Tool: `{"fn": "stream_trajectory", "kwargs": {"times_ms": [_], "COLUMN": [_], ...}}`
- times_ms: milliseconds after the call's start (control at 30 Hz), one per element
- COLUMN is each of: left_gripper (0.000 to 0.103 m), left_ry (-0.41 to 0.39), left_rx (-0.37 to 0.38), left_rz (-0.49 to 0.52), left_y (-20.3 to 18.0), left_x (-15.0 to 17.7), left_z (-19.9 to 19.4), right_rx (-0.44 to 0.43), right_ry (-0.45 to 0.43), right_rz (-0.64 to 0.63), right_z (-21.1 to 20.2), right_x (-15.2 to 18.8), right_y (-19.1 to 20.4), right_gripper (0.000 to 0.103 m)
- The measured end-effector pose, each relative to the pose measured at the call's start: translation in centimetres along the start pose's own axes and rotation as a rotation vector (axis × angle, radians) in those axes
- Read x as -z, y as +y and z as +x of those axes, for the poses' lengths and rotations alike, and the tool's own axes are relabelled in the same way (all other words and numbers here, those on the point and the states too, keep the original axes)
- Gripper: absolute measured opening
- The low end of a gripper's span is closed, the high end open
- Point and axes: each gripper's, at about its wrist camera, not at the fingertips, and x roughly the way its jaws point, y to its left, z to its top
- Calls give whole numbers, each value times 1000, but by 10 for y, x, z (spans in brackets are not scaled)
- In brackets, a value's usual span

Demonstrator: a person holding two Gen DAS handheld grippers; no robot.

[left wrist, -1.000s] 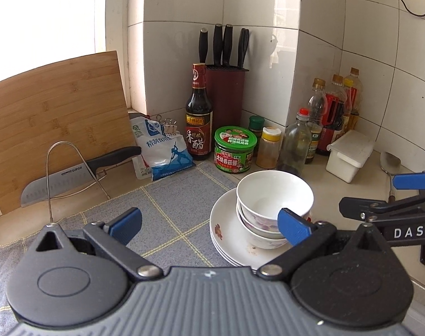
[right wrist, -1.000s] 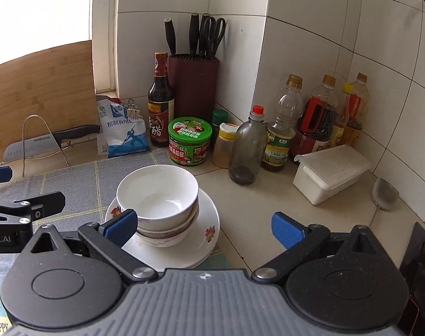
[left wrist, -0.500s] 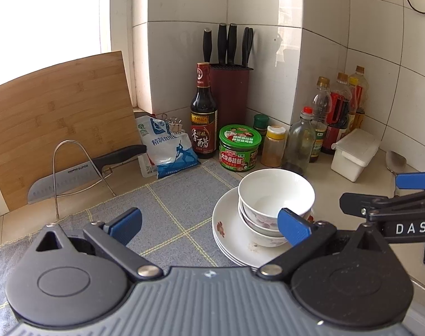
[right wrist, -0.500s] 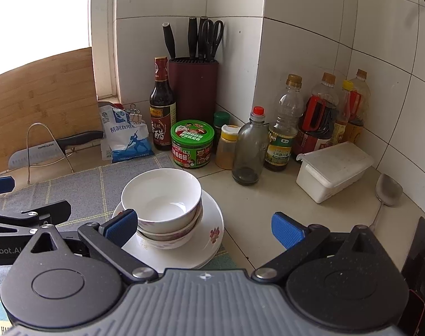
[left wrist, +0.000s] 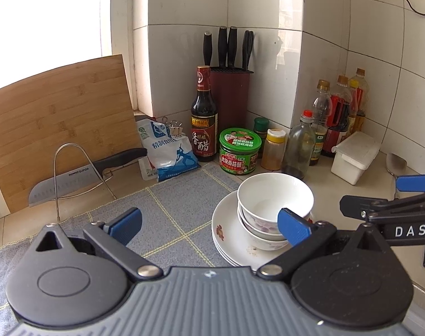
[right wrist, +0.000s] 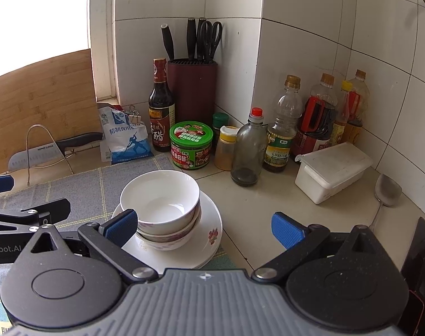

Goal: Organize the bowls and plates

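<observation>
Both views pull back slightly; the bowls stay nested on the plates at lower centre. Left gripper and right gripper fingers remain spread, empty: stack looks organized.

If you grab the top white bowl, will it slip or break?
The top bowl looks like glazed ceramic, so probably slippery and breakable if dropped. It sits loosely nested in another bowl on stacked plates, so it should lift free, though a sideways push might tip the pile.
</observation>
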Motion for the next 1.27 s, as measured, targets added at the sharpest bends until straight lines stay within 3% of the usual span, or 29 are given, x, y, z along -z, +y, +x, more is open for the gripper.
{"fn": "stream_trajectory", "kwargs": {"times_ms": [1267], "left_gripper": [102], "left_ry": [14], "left_rx": [-5], "left_rz": [-18], "left_y": [7], "left_x": [1], "left_z": [2], "right_rx": [5], "right_ry": [2], "right_rz": [-9], "right_z": [2], "right_x": [-2], "right_y": [5], "right_gripper": [103]}}
